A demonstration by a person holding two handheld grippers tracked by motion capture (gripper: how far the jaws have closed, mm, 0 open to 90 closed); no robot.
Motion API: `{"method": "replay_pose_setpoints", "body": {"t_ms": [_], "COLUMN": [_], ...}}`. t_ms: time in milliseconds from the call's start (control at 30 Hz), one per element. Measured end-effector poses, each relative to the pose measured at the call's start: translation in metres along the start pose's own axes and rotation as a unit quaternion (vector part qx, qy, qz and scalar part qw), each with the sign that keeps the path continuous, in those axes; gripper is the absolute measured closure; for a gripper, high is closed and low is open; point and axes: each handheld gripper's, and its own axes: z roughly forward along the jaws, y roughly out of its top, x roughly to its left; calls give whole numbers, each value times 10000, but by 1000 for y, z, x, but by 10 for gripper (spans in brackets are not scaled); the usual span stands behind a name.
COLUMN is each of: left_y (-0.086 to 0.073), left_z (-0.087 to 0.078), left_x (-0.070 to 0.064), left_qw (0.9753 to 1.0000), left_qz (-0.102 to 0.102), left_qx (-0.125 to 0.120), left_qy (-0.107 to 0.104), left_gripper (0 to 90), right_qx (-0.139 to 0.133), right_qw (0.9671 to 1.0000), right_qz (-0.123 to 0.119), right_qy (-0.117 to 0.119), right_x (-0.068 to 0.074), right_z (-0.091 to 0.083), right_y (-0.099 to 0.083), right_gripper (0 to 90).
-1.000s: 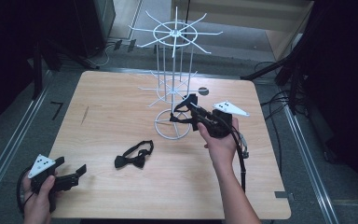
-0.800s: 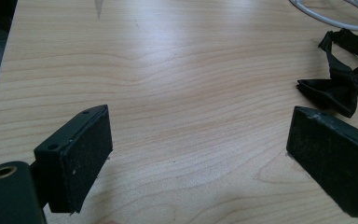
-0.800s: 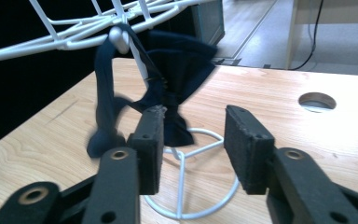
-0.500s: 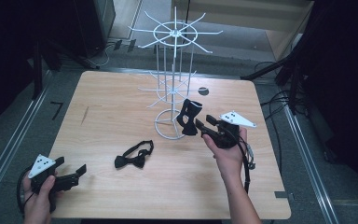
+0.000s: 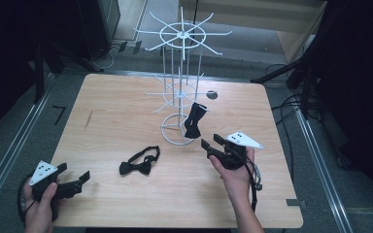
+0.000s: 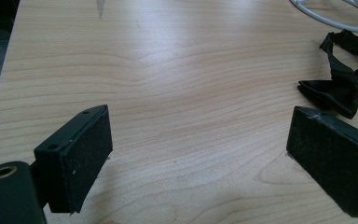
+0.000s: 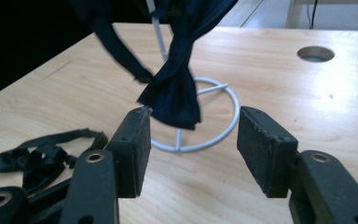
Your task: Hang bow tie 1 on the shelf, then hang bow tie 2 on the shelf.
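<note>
High view shows a white wire rack [image 5: 180,87] standing at the middle of the wooden surface [image 5: 126,102], with a dark bow tie [image 5: 193,120] hanging from one of its lower arms, down beside the ring base. A second bow tie [image 5: 139,163] lies flat on the surface in front of the rack, its strap looped behind it — it sits between the two tools and touches neither. A round hole [image 5: 212,94] in the surface lies to the right of the rack.

The right tool [image 5: 212,145] is held just right of the rack base, jaws spread and gripping nothing; in the right gripper view the hanging tie [image 7: 175,93] dangles just beyond the gap between the jaws, with the lying tie [image 7: 37,156] off to the left. The left tool [image 5: 75,178] rests low at the near left corner, jaws wide apart and empty; in the left gripper view the lying tie [image 6: 340,88] shows at the right edge, beyond the right jaw
</note>
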Motion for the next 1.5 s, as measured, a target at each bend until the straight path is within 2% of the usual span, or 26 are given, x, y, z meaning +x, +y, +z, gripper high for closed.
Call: {"method": "replay_pose_setpoints", "body": {"t_ms": [100, 200, 367, 833, 1100, 1267, 1367, 1500], "left_y": [0, 0, 0, 0, 0, 0, 0, 0], "left_z": [0, 0, 0, 0, 0, 1, 0, 1], "left_x": [0, 0, -1, -1, -1, -2, -2, -1], "left_qw": [10000, 10000, 10000, 10000, 10000, 10000, 10000, 10000], "left_qz": [10, 26, 14, 27, 13, 78, 46, 39], "left_qx": [9, 10, -12, -9, -4, 35, 6, 10], "left_qy": [5, 17, 17, 28, 14, 33, 31, 12], "left_gripper": [73, 73, 73, 74, 73, 74, 74, 74], "right_qx": [7, 165, 278, 426, 566, 628, 719, 742], "right_qw": [10000, 9999, 9995, 9985, 9970, 9960, 9949, 9944], "right_qz": [3, 18, 78, -1, -39, -105, -174, -120], "right_qy": [26, 50, 102, 341, 525, 629, 681, 738], "right_x": [2, 6, 12, 36, 54, 65, 72, 78], "right_z": [1, 6, 12, 24, 37, 44, 50, 56], "right_y": [-8, -19, -27, -34, -38, -40, -40, -41], "right_gripper": [459, 459, 456, 453, 454, 453, 453, 453]}}
